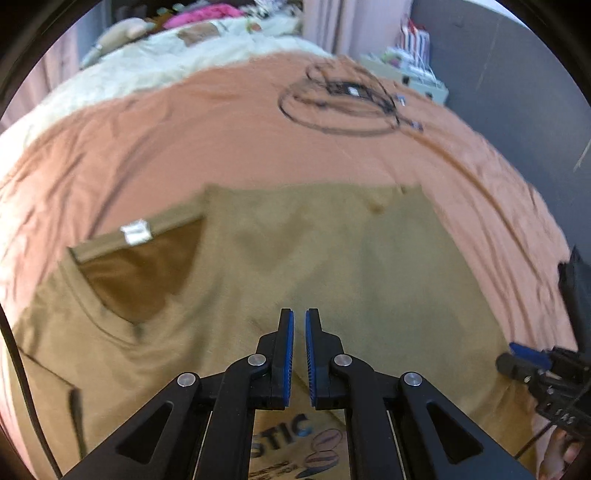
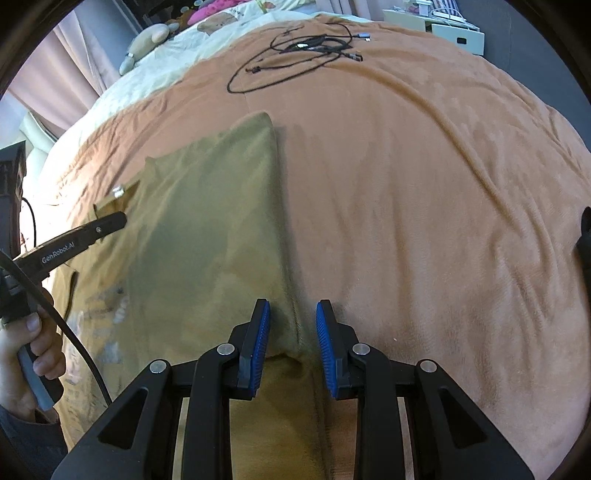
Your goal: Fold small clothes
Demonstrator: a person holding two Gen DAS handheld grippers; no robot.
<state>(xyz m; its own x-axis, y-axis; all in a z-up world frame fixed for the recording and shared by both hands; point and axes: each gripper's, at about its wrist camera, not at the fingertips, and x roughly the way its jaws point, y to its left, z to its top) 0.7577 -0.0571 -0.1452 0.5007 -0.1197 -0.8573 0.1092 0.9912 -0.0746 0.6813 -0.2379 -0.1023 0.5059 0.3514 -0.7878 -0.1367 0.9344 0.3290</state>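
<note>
An olive-tan T-shirt (image 1: 295, 266) lies flat on an orange-brown blanket (image 1: 221, 140), with one side folded over the middle. Its neckline with a white label (image 1: 136, 232) shows at the left. My left gripper (image 1: 299, 325) hovers over the shirt's middle, its blue pads nearly together with nothing between them. My right gripper (image 2: 292, 317) is open, its fingers astride the folded right edge of the shirt (image 2: 221, 229), holding nothing. The left gripper also shows in the right wrist view (image 2: 110, 221), over the neckline area.
A coil of black cables (image 2: 295, 55) lies on the blanket (image 2: 424, 203) beyond the shirt. A pale quilt with soft toys (image 1: 177, 48) lies at the far end. A white box (image 2: 443, 29) stands at the far right.
</note>
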